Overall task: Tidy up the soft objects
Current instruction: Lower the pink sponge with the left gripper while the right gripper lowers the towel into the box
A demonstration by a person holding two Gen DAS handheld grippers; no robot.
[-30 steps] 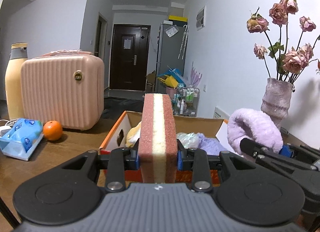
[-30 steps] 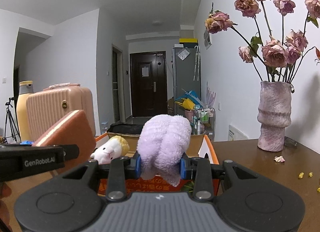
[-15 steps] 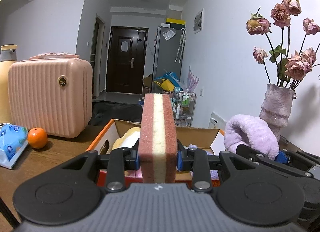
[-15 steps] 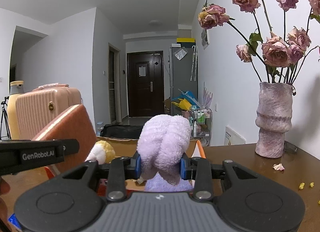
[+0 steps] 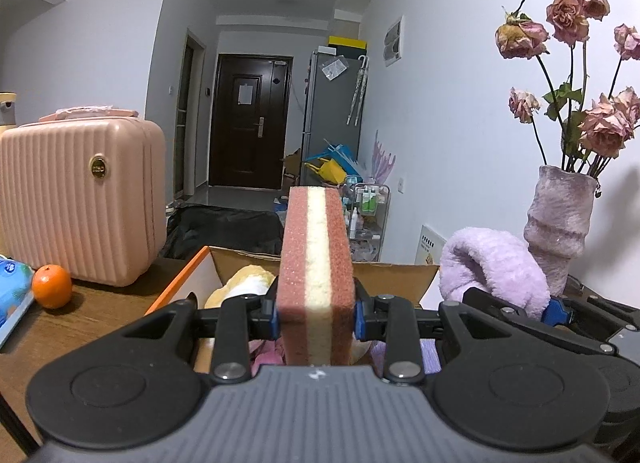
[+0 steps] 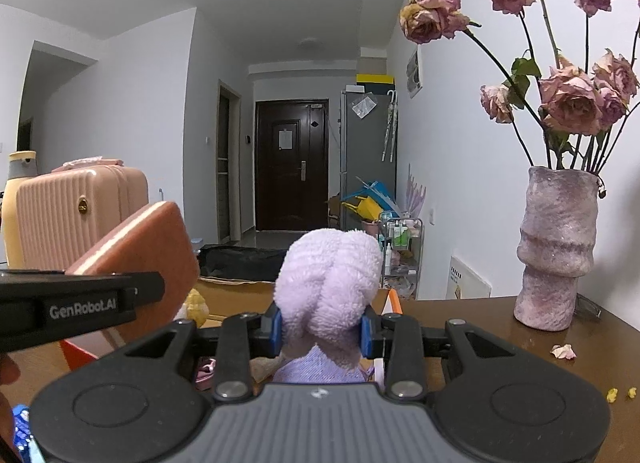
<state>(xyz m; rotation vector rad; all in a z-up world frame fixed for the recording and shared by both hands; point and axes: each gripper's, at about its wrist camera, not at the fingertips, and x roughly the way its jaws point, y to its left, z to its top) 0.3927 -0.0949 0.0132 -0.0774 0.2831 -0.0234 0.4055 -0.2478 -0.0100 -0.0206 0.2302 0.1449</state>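
Observation:
My left gripper (image 5: 316, 315) is shut on a pink sponge with a cream stripe (image 5: 316, 263), held on edge above the open cardboard box (image 5: 320, 267). My right gripper (image 6: 322, 327) is shut on a rolled lilac towel (image 6: 328, 275), also over the box (image 6: 236, 287). In the left wrist view the towel (image 5: 492, 267) and the right gripper (image 5: 552, 313) show at the right. In the right wrist view the sponge (image 6: 148, 247) and the left gripper's black arm fill the left. A yellow and white plush (image 5: 244, 287) and purple and pink soft items lie in the box.
A pink ribbed case (image 5: 80, 199), an orange (image 5: 52, 291) and a blue tissue pack (image 5: 12, 291) sit left on the wooden table (image 5: 80, 327). A vase of dried roses (image 6: 556, 247) stands right near the wall, with fallen petals (image 6: 564, 351) on the table.
Both grippers have moved forward toward and over the box, each keeping its grip. The box now sits lower and closer beneath them; the case and orange have slid left.

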